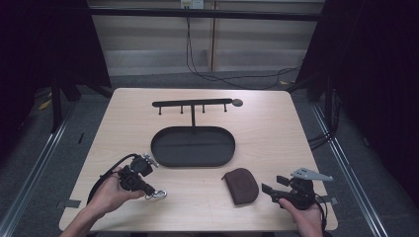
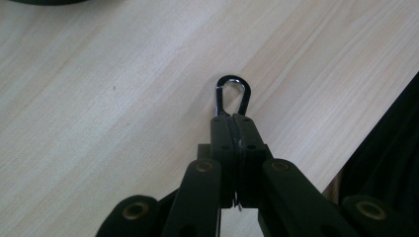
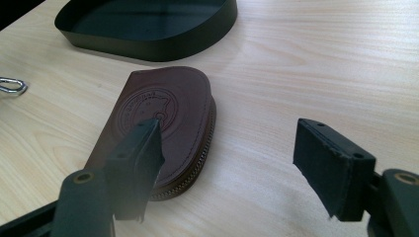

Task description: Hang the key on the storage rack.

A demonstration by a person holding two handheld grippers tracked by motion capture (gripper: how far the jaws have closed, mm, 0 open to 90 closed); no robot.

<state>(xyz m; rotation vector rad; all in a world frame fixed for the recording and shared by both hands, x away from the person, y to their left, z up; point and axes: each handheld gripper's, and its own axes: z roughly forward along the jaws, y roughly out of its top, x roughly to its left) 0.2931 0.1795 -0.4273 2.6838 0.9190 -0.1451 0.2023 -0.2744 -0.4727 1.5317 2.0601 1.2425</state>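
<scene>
Left gripper [image 2: 232, 118] clamped on a silver carabiner [image 2: 231, 96] low over the wooden table [image 1: 276, 138], near its front edge. Right gripper [image 3: 232, 158] wide open, holding nothing, beside the brown leather pouch [image 3: 163, 118]. Probably mid-carry: next, lifting toward the black hook rack [image 1: 192, 103] behind the oval tray [image 1: 192, 146].

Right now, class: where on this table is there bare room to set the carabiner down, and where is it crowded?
Bare wood lies left and right of the oval tray, and along the far corners beside the hook rack. The near edge is crowded: the left gripper shut on the carabiner, the brown pouch, and the open right gripper.
</scene>
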